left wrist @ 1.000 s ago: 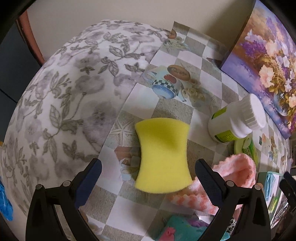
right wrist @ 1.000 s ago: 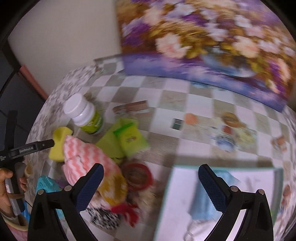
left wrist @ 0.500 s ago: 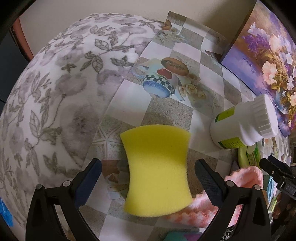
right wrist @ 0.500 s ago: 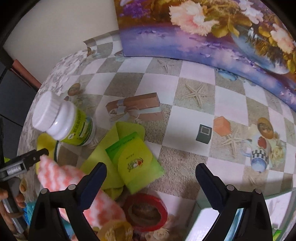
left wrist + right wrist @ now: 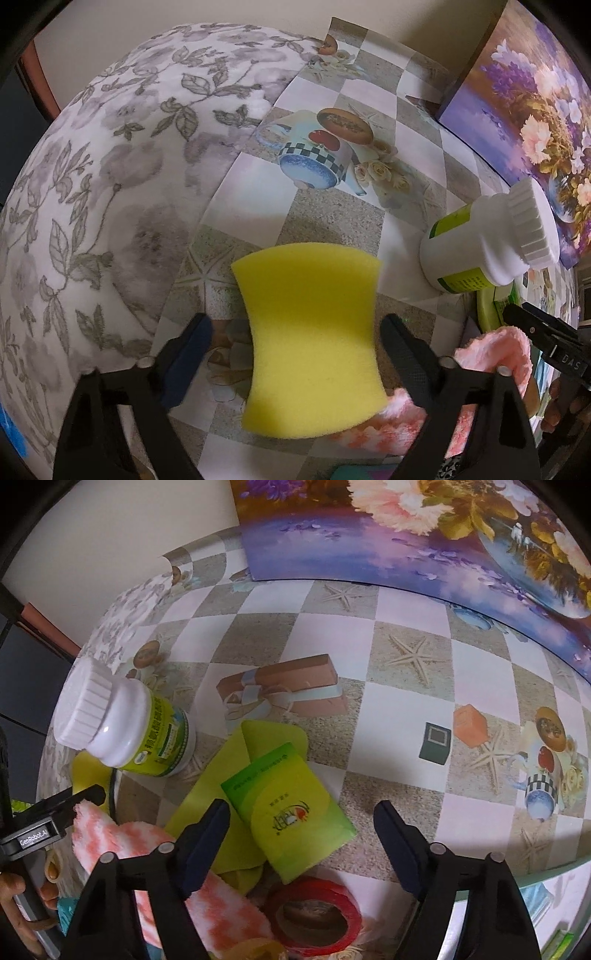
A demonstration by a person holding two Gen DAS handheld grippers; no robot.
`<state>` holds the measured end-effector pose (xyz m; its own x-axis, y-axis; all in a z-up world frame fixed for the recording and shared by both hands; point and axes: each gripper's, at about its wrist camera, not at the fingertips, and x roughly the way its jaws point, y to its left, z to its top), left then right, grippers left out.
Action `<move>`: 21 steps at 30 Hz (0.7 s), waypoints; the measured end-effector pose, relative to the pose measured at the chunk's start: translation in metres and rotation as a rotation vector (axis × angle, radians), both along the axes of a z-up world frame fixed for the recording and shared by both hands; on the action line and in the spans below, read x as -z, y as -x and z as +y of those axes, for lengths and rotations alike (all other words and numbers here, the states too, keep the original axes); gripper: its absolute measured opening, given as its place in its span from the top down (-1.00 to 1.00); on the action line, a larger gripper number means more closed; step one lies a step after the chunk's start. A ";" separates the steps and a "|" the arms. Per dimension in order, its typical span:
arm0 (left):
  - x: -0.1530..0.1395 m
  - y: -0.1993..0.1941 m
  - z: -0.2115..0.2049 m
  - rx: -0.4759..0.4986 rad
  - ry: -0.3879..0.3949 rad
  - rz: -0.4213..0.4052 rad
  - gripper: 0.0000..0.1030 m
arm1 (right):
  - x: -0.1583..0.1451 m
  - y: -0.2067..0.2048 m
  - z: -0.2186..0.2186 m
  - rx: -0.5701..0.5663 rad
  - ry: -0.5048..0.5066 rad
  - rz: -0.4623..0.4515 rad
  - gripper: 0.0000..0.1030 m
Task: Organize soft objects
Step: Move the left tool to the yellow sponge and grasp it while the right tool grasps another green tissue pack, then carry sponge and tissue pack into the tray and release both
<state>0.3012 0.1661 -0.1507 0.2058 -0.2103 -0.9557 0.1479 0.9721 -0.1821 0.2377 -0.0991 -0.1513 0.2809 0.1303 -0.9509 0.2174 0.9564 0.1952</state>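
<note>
Left gripper (image 5: pixel 295 328) jaws, just closing, straddle the yellow sponge (image 5: pixel 310 339) untouched; right gripper (image 5: pixel 303 814) jaws (likewise closing) flank the green packet (image 5: pixel 291 808).

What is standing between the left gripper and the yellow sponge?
Nothing visible. The left gripper has its jaws on either side of the yellow sponge, with a gap at each side; they have just been closing. The pink cloth lies at the sponge's right, outside the jaws.
</note>
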 end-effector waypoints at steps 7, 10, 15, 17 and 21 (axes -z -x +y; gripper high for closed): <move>-0.004 0.003 0.009 -0.002 -0.001 -0.012 -0.21 | -0.001 0.003 0.003 0.017 0.005 0.001 -0.29; -0.005 0.005 0.012 -0.006 -0.002 -0.015 -0.19 | -0.007 0.010 0.002 0.038 0.009 -0.008 -0.25; -0.011 0.015 0.018 -0.031 0.003 -0.023 -0.16 | -0.027 0.031 -0.002 0.064 0.013 -0.033 -0.21; -0.022 0.023 0.024 -0.049 0.007 -0.039 -0.15 | -0.038 0.042 -0.005 0.082 0.012 -0.046 -0.21; -0.054 0.042 0.038 -0.064 0.009 -0.089 -0.15 | -0.068 0.073 -0.008 0.109 0.016 -0.084 -0.20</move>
